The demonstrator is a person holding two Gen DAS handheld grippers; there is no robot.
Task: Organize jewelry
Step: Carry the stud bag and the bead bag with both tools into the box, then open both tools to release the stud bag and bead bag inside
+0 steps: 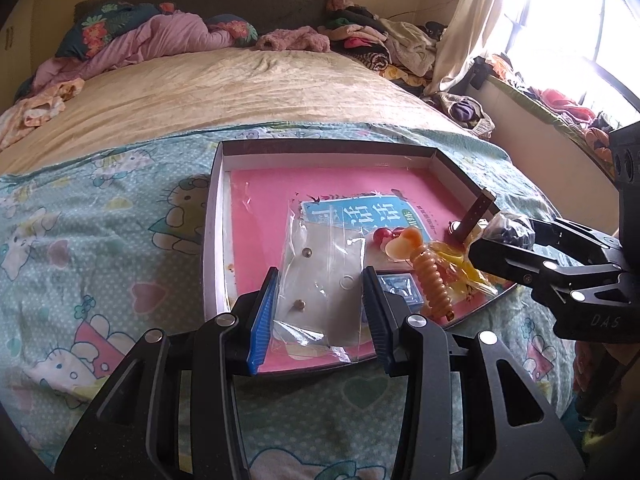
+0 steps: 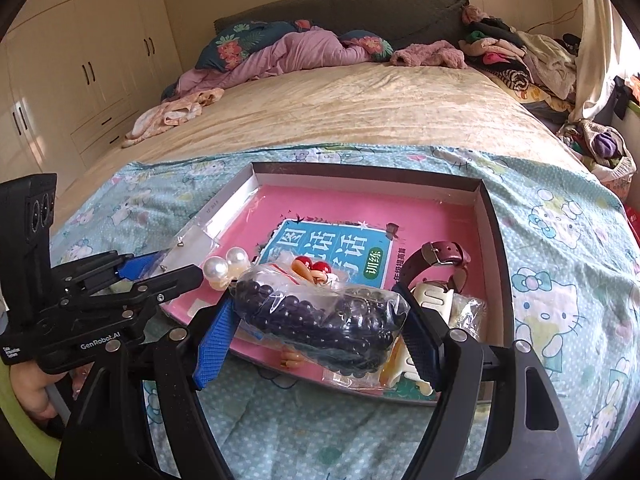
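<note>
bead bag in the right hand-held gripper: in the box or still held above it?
Held above. The bead bag sits clamped between the right hand-held gripper, over the box.

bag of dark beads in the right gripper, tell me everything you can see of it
The bag of dark beads is a small clear, crinkled plastic pouch stuffed with strands of small, glossy, dark purple-black beads. It lies crosswise between the right gripper's blue pads, which press on its two ends, and it sits above the near edge of the box, over the other trinkets there.

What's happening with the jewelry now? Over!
Left gripper shut on clear earring bag. Right gripper shut on bag of dark beads. Both over the box. Nothing in the way.
</note>
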